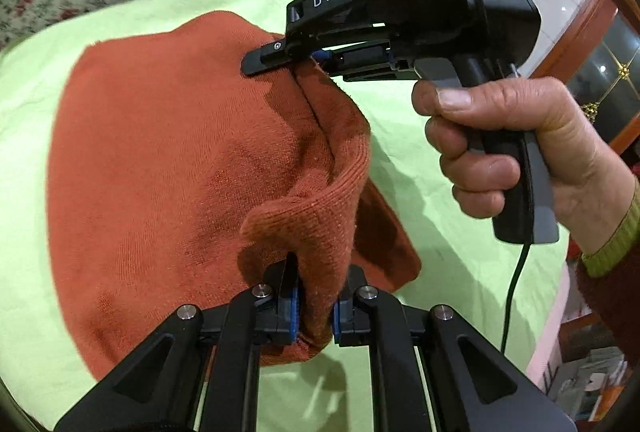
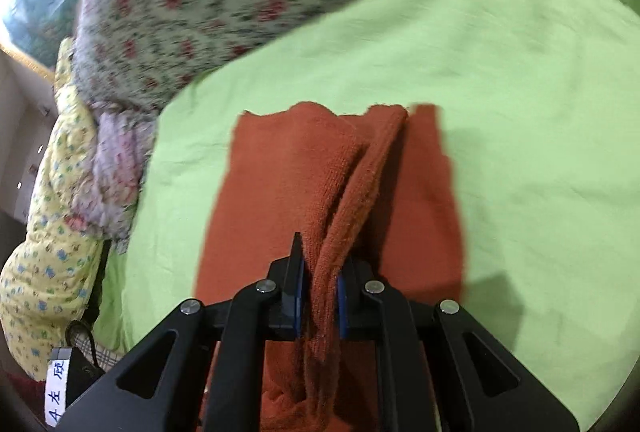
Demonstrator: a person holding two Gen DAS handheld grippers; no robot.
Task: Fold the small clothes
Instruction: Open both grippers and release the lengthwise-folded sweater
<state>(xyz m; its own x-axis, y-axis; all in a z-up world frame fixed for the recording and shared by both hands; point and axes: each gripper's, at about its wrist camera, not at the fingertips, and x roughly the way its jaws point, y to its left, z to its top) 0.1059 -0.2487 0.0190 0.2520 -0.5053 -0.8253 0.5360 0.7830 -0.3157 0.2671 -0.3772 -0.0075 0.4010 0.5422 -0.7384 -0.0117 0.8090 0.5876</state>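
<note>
A rust-orange knitted garment (image 1: 168, 159) is seen spread across a light green sheet (image 1: 36, 79) on a bed, with one edge lifted off the surface by two hand-held grippers. In the left wrist view, a ribbed hem of the knit is pinched between the blue-padded jaws of the black left gripper (image 1: 316, 308), which are drawn narrow on the cloth. Further along the same raised edge, the fabric is clamped by the black right gripper (image 1: 280, 57), which is carried by a person's hand (image 1: 508, 147) wrapped around its handle, a green cuff showing at the wrist. In the right wrist view, a bunched fold of the orange knit (image 2: 320, 191) is gripped between the right gripper's (image 2: 320, 284) nearly closed jaws, the remainder being left flat on the sheet. A floral quilt (image 2: 208, 3) is seen heaped beyond the sheet, blurred.
</note>
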